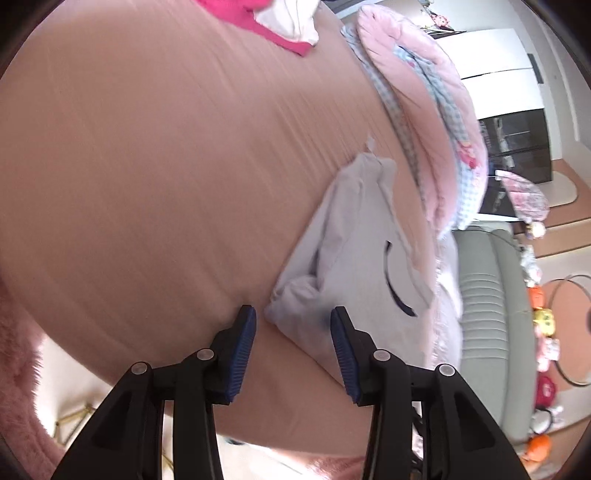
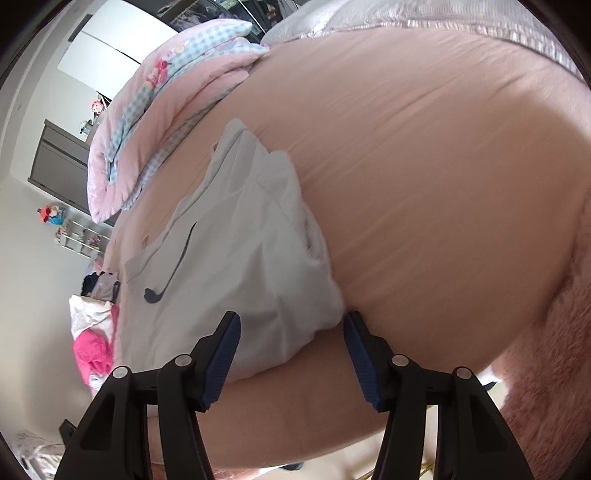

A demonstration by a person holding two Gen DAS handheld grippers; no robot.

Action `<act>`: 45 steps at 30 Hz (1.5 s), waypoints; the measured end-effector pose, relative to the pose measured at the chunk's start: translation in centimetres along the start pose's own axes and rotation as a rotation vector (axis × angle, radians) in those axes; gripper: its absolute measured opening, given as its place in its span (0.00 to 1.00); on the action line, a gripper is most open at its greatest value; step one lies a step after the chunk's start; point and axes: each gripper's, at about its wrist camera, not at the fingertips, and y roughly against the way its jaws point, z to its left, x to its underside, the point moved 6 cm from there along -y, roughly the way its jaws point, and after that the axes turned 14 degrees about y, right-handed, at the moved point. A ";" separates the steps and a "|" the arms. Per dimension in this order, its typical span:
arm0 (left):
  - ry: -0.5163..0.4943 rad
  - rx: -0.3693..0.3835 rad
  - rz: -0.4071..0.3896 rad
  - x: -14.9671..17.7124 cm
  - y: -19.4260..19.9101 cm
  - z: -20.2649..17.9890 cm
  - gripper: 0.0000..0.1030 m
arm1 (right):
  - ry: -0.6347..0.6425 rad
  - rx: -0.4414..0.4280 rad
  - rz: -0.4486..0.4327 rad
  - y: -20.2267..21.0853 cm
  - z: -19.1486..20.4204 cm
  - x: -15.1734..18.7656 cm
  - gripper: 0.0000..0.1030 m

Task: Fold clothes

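A white garment (image 1: 354,258) with a dark curved logo lies partly folded on the peach bed sheet (image 1: 147,166). In the left wrist view my left gripper (image 1: 293,321) hangs open just over the garment's near corner, which lies between the blue pads without touching them. The right wrist view shows the same garment (image 2: 240,258) from its other side, on the sheet (image 2: 443,166). My right gripper (image 2: 291,325) is open around that near bunched corner; one pad sits above the cloth and the other beside its edge, and neither presses on it.
A folded pink quilt with blue check (image 1: 424,110) (image 2: 166,110) lies just beyond the garment. Bright pink and white clothes (image 1: 280,26) (image 2: 92,347) are heaped at the bed's far side. A fluffy pink blanket (image 2: 554,350) borders the bed. A grey padded seat (image 1: 487,314) stands alongside.
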 end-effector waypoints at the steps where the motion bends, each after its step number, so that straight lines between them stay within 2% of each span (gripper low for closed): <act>1: 0.004 0.025 0.020 0.5 -0.1 0.0 0.37 | 0.005 0.005 -0.001 0.0 -0.1 0.0 0.48; 5: -0.001 0.051 0.057 2.0 -1.4 -0.4 0.39 | -0.014 -0.035 -0.027 -0.2 0.2 -0.2 0.51; 7: -0.007 0.076 0.041 1.6 -2.1 -1.2 0.45 | -0.036 -0.062 -0.044 -0.5 0.0 -0.4 0.57; 10: -0.052 0.077 0.024 0.9 -2.8 -2.1 0.47 | -0.046 -0.083 -0.051 -0.8 -0.1 -0.8 0.57; 11: -0.090 0.058 0.020 0.8 -3.0 -2.3 0.44 | -0.033 -0.078 -0.049 -1.0 -0.1 -0.8 0.53; 12: -0.125 0.037 0.016 0.7 -3.1 -2.4 0.21 | -0.014 -0.057 -0.047 -1.0 -0.2 -0.9 0.46; 13: -0.139 0.002 0.013 0.6 -3.1 -2.0 0.15 | 0.010 -0.017 -0.045 -1.0 -0.4 -0.9 0.29; 14: -0.129 0.009 0.024 0.5 -2.9 -1.9 0.14 | 0.036 0.016 -0.047 -0.9 -0.4 -0.9 0.21; 17: -0.162 -0.012 0.027 0.8 -1.9 -2.5 0.09 | 0.146 0.085 -0.072 0.0 1.0 -1.3 0.14; 20: -0.235 -0.059 0.016 1.5 -0.6 -3.7 0.08 | 0.214 0.099 -0.096 1.8 2.5 -1.5 0.13; 24: -0.273 -0.106 0.058 1.6 -0.1 -2.9 0.08 | 0.161 0.072 -0.048 2.5 2.3 -1.1 0.13; 26: -0.269 -0.142 0.082 1.4 -0.7 -1.7 0.10 | 0.138 0.093 0.029 1.6 1.0 0.1 0.15; 27: -0.234 -0.125 0.098 1.2 -0.7 -1.3 0.12 | 0.121 0.102 0.062 1.2 0.2 0.7 0.18; 30: -0.155 -0.089 0.135 0.4 -0.7 -0.4 0.16 | -0.024 0.036 0.060 1.7 -2.0 0.1 0.22; 32: -0.151 -0.092 0.142 0.2 -0.5 -0.5 0.17 | -0.023 0.124 0.023 3.0 -2.9 -0.8 0.34; 35: -0.186 -0.151 0.112 0.4 0.6 -1.0 0.20 | 0.036 0.390 -0.102 6.5 -3.5 -2.2 0.38; 37: -0.241 -0.190 0.053 0.9 2.1 -1.8 0.20 | 0.057 0.390 -0.169 7.8 -2.8 -3.1 0.38; 39: -0.362 -0.247 -0.035 1.9 3.2 -3.4 0.20 | 0.159 0.349 -0.177 7.4 -0.9 -4.1 0.38; 42: -0.573 -0.246 -0.015 3.8 1.8 -6.0 0.20 | 0.364 0.287 -0.115 4.7 2.9 -4.6 0.38; 44: -0.707 -0.246 0.001 5.1 0.8 -7.6 0.20 | 0.449 0.223 -0.057 2.4 4.9 -4.1 0.38; 45: -0.715 -0.262 0.030 5.1 0.0 -7.3 0.20 | 0.474 0.198 -0.023 1.4 5.3 -3.6 0.38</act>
